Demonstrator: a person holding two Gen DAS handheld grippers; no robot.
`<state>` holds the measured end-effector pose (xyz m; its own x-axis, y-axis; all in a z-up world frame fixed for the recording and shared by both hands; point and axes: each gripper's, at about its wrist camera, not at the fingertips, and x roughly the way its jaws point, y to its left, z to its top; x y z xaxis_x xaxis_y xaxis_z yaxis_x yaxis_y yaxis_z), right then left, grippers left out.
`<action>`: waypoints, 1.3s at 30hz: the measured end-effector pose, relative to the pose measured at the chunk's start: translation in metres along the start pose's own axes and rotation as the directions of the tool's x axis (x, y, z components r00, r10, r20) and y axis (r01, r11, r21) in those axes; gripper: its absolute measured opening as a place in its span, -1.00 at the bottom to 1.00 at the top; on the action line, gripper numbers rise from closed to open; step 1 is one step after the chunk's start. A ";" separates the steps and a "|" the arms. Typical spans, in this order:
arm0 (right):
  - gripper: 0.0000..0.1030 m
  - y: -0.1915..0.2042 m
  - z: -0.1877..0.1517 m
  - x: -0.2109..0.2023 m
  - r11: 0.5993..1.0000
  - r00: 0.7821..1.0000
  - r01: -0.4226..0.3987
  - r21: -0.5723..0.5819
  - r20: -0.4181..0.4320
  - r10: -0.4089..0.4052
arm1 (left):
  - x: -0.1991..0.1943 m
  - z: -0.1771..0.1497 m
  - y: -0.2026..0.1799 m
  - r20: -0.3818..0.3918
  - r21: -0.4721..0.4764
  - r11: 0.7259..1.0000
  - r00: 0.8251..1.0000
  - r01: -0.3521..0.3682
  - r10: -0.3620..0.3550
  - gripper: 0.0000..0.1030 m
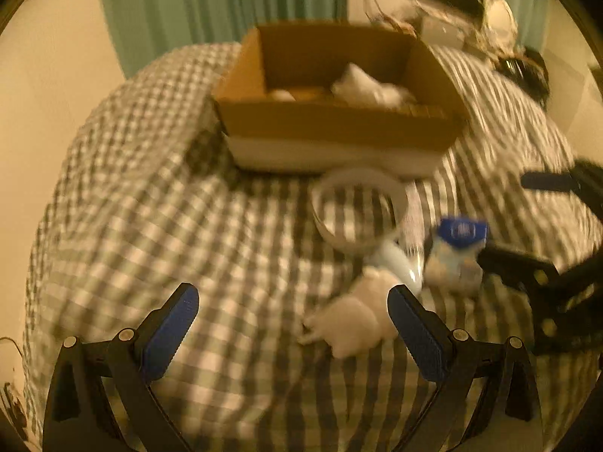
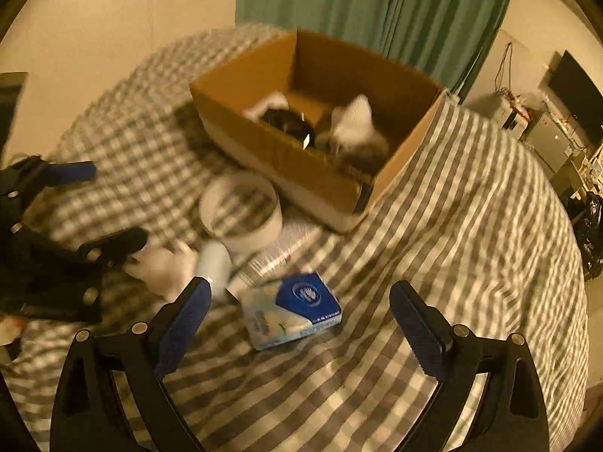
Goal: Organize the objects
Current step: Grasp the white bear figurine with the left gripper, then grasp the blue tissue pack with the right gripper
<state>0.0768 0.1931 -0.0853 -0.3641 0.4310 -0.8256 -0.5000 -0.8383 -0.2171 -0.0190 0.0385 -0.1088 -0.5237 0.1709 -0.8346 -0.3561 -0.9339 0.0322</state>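
Blue-and-white tissue pack [image 2: 292,310] lying flat on checked bed [image 2: 471,226], long axis slanting up-right toward cardboard box [image 2: 320,173], beside white tape roll [image 2: 241,211], left gripper [image 1: 294,324] and right gripper [image 2: 299,314] both wide open, holding nothing

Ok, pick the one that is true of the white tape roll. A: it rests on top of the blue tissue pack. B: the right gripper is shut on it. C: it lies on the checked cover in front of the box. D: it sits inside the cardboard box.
C: the white tape roll lies on the checked cover, just outside the cardboard box.
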 end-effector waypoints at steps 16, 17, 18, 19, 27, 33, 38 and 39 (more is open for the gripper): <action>0.85 -0.009 -0.010 0.050 0.990 0.977 -0.133 0.052 -0.162 0.140 | 0.032 -0.014 -0.024 -0.024 0.084 0.992 0.996 0.090 -0.088 0.80; 0.85 -0.007 -0.009 0.053 0.989 0.973 -0.140 0.040 -0.182 0.145 | 0.033 -0.013 -0.024 -0.023 0.087 0.990 0.994 0.107 -0.106 0.60; 0.85 -0.006 -0.008 0.056 0.989 0.970 -0.143 0.033 -0.192 0.146 | 0.033 -0.014 -0.025 -0.026 0.093 0.988 0.992 0.127 -0.126 0.45; 0.85 -0.004 -0.006 0.060 0.990 0.968 -0.142 0.025 -0.206 0.144 | 0.033 -0.014 -0.028 -0.031 0.105 0.984 0.989 0.146 -0.143 0.16; 0.85 0.001 -0.002 0.076 0.994 0.961 -0.107 0.001 -0.258 0.104 | 0.023 -0.014 -0.025 -0.050 0.118 0.987 0.993 0.108 -0.103 0.07; 0.85 0.008 -0.001 0.090 0.996 0.947 -0.080 -0.032 -0.315 0.066 | 0.009 -0.012 -0.002 -0.024 0.060 0.993 0.995 0.098 -0.097 0.07; 0.50 0.010 0.000 0.101 0.999 0.935 -0.024 -0.046 -0.355 0.006 | 0.007 -0.013 0.004 -0.024 0.049 0.994 0.995 0.100 -0.099 0.07; 0.24 0.008 0.000 0.102 0.999 0.935 -0.012 -0.040 -0.355 -0.003 | 0.007 -0.012 0.003 -0.022 0.049 0.994 0.995 0.100 -0.099 0.07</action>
<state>0.0355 0.2299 -0.1710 -0.0598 0.2863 -0.9563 -0.4640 -0.8562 -0.2273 -0.0145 0.0330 -0.1216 -0.4689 0.2553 -0.8455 -0.4437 -0.8958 -0.0244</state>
